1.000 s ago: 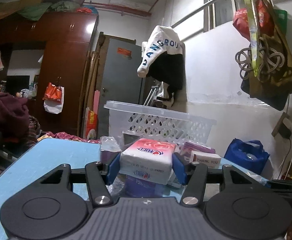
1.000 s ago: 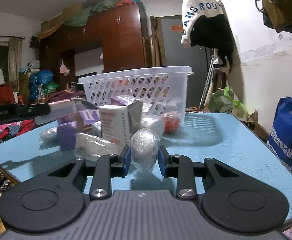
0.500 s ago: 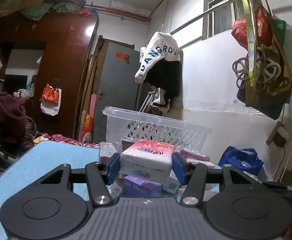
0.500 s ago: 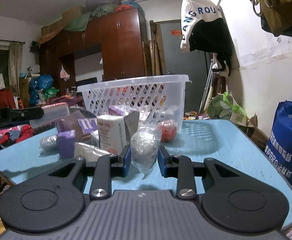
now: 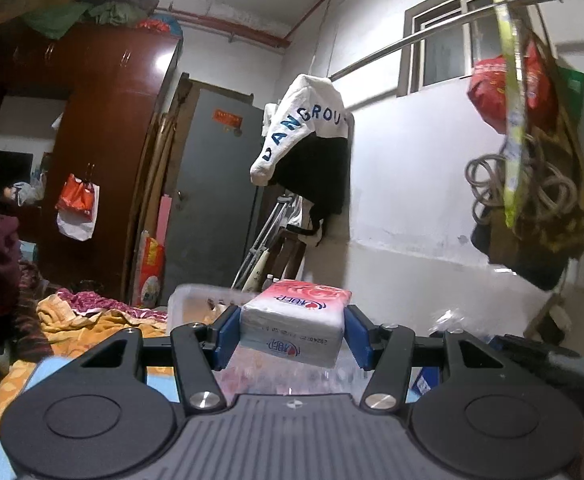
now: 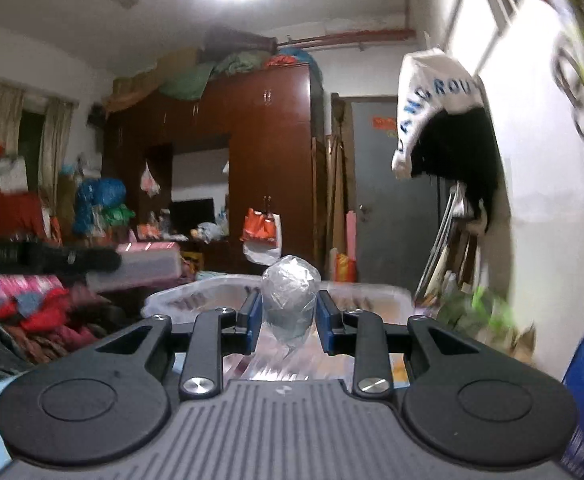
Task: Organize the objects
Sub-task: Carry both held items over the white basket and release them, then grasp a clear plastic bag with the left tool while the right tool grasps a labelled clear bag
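- Left gripper (image 5: 292, 334) pinches a pink-and-white tissue pack (image 5: 296, 322) between its blue pads, the pack held flat and lifted clear of the table.
- Right gripper (image 6: 284, 316) squeezes a clear-wrapped bundle (image 6: 290, 300), its loose plastic tail hanging below the pads.
- The white basket (image 6: 363, 292) sits just ahead of and below both tools; its rim shows behind the bundle in the right view and behind the pack in the left view (image 5: 196, 296).
- In the right view the left tool (image 6: 52, 258) appears at the left edge with the tissue pack (image 6: 148, 262), level with the basket's near side.
- Progress, as judged here: both items are picked up and carried to the basket, but neither is inside it yet.
- The basket's floor is mostly hidden behind the tools, so what it already holds cannot be told.
- Left to do, by this reading: bring each item over the rim, lower it in, and spread the pads to release.
- Other objects waiting on the table are out of view, and both pictures are blurred.
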`<action>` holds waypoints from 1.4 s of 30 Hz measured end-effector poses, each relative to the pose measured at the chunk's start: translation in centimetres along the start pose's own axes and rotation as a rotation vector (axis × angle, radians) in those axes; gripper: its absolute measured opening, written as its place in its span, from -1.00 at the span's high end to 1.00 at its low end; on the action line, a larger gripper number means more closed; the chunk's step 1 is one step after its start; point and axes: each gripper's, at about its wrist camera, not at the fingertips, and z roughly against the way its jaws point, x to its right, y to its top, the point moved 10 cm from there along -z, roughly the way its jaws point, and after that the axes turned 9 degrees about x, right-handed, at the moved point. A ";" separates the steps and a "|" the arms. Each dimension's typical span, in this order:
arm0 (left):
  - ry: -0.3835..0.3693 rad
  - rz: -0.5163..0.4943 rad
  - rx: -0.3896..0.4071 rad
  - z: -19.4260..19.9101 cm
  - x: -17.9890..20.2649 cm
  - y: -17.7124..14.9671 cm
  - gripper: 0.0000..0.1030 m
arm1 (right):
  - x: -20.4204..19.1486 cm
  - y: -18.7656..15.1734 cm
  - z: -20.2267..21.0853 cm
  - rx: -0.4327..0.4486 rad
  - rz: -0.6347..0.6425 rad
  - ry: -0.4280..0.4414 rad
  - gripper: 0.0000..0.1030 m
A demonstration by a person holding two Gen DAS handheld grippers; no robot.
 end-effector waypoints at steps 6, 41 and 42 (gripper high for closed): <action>0.067 -0.001 -0.103 -6.3 -0.7 -0.4 -0.15 | 1.3 -1.2 -6.4 -0.102 0.098 -0.066 0.37; 0.319 -0.136 -0.220 8.6 -6.7 -12.8 -0.38 | -6.9 -13.7 5.4 -0.296 -0.027 -0.060 -0.54; 0.324 -0.144 -0.232 8.5 -6.7 -12.9 -0.31 | -6.9 -13.7 5.4 -0.291 -0.025 -0.057 -0.54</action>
